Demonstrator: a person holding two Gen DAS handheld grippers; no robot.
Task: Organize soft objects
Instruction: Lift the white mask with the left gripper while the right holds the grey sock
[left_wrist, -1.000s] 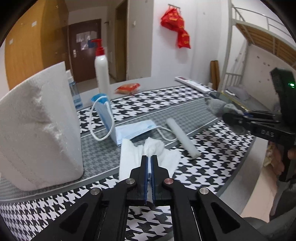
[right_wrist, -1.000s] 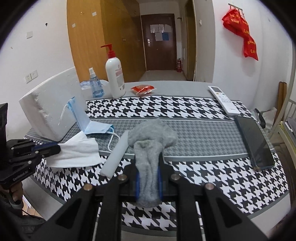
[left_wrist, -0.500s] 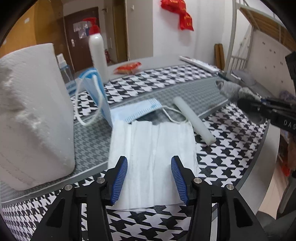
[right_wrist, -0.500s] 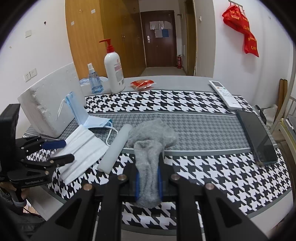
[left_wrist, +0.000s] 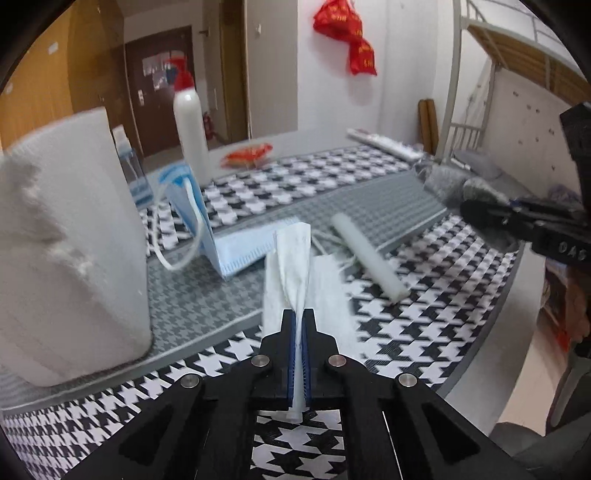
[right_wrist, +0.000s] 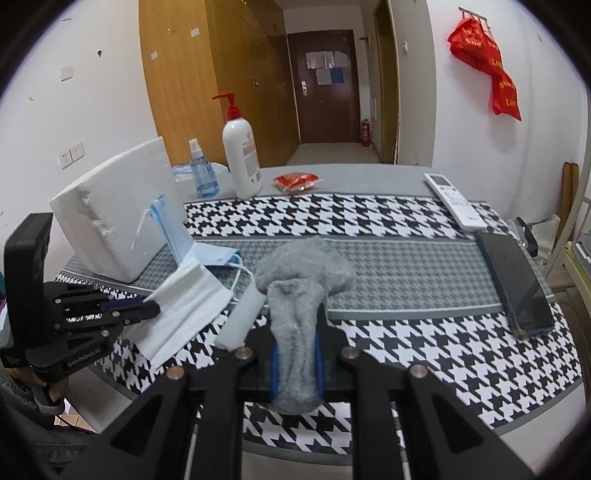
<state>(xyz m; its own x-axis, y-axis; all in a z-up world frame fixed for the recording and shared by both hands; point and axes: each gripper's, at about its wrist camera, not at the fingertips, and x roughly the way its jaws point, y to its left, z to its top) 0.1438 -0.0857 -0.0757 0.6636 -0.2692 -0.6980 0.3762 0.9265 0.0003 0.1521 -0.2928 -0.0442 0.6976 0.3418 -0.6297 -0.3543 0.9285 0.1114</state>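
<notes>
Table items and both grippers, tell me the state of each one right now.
left gripper: shut on the white mask
white mask: pinched at its near edge
right gripper: shut on the grey sock
grey sock: bunched, held
blue mask: lying loose
phone: screen dark

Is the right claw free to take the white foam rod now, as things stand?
Probably not. The right claw is shut on the grey sock, so it is occupied. The rod lies close beside it, uncovered, and nothing else blocks the way.
</notes>
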